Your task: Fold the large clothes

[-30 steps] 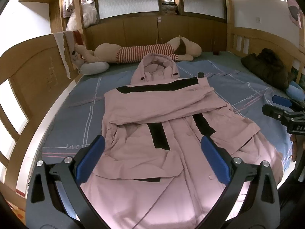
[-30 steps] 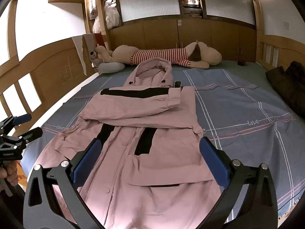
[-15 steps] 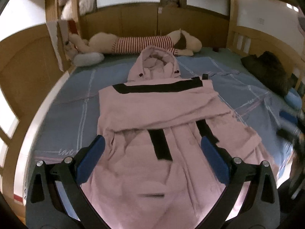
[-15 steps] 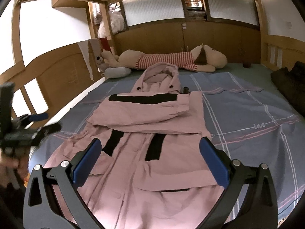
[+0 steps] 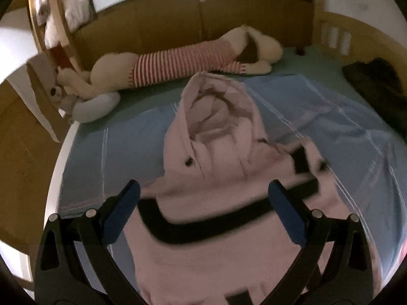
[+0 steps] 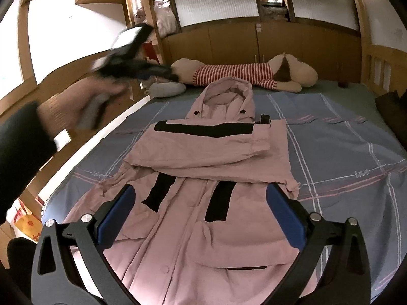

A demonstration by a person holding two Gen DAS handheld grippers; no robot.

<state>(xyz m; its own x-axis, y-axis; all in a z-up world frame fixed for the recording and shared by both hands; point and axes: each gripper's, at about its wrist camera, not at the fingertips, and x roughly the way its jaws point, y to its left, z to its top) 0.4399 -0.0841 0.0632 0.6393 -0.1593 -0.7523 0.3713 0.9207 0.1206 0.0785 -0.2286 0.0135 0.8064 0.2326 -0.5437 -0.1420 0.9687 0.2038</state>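
Right now my widest sight is the bed (image 6: 343,152) with its blue checked sheet, stretching ahead of both grippers. Spread on it lies the pink coat (image 6: 203,216), directly below and in front of my right gripper (image 6: 201,218), its sleeves folded across the chest and the hood (image 6: 226,96) pointing away from me. Beyond the hood, along the far headboard, I see a long plush dog (image 6: 244,73) in a striped shirt. A dark garment (image 5: 376,81) sits off to the right of my left gripper (image 5: 203,216). My left gripper hangs above the coat's shoulder band, fingers spread wide with nothing between them; that view is blurred. My right gripper is likewise spread wide, holding nothing, over the coat's lower front. A small black snap (image 5: 188,162) shows just ahead of the left gripper.
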